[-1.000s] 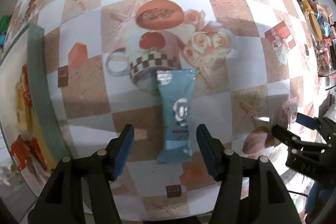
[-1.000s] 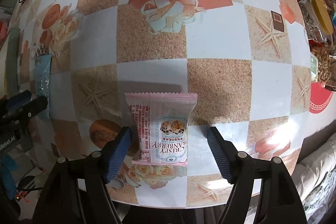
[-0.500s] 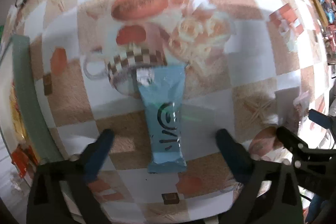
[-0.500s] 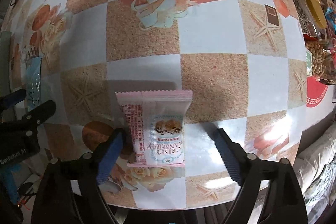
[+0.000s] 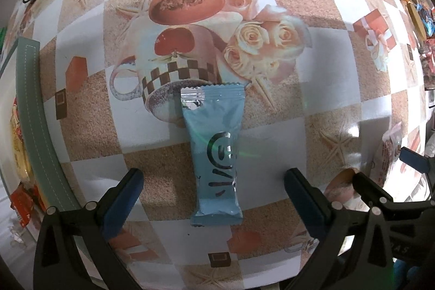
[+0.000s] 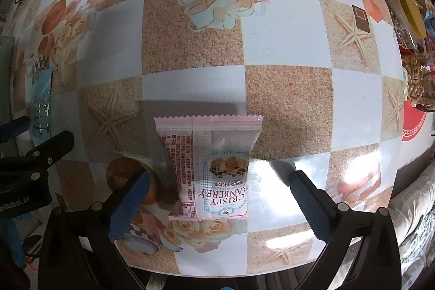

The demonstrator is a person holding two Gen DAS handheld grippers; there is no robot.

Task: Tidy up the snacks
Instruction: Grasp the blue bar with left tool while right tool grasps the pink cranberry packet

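— Looking at both views, how far along is the snack sorting?

— Barely started on these two, I'd judge. The blue packet [image 5: 216,154] lies flat on the checked tablecloth [image 5: 326,89], lengthwise between the fingers of the left claw [image 5: 213,188], whose jaws stand wide apart and touch nothing

— And the other hand?

— Same story. The right claw [image 6: 218,190] is spread open around the pink cranberry packet [image 6: 210,167], which lies flat near the table's front edge; neither pad touches the wrapper

— Anything already put away?

— At the far left of the left view there's a green-rimmed basket [image 5: 30,110] with orange and yellow wrappers inside, so some snacks seem to be stowed. I can't tell how many

— What's left, then?

— Both packets have to be gripped, lifted and carried over, probably to that basket. More bags and jars [image 6: 407,7] crowd the right edge of the table, so I'd guess plenty of sorting remains

— Any risk?

— Thin, slippery wrappers lying flat; the pads may slide off
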